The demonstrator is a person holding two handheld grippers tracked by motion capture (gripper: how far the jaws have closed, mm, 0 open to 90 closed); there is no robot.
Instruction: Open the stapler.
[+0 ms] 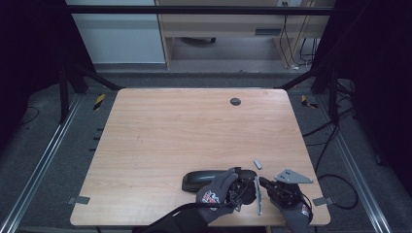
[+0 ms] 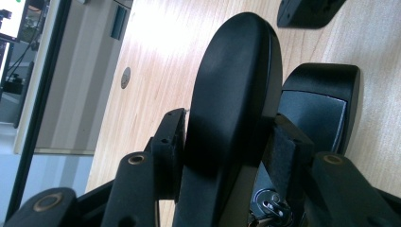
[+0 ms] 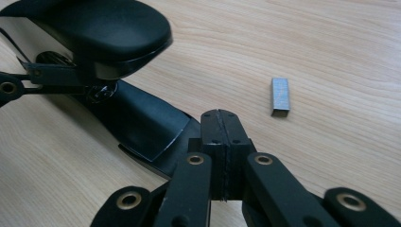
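While the left gripper [image 2: 222, 156] clamps its jaws on the stapler [image 2: 231, 94] lid, the right gripper [image 3: 221, 142] rests with jaws pressed together near a staple strip [image 3: 280, 96] on the bench [image 1: 170, 126]

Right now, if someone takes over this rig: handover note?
Left gripper: jaws shut on the stapler's top arm, holding it swung up off the base.
Right gripper: jaws closed, empty, just above the base.
Staple strip lies loose on the table, right of the stapler.
Done: stapler opened.
Left, probably: pick up the strip, load it, close the arm.
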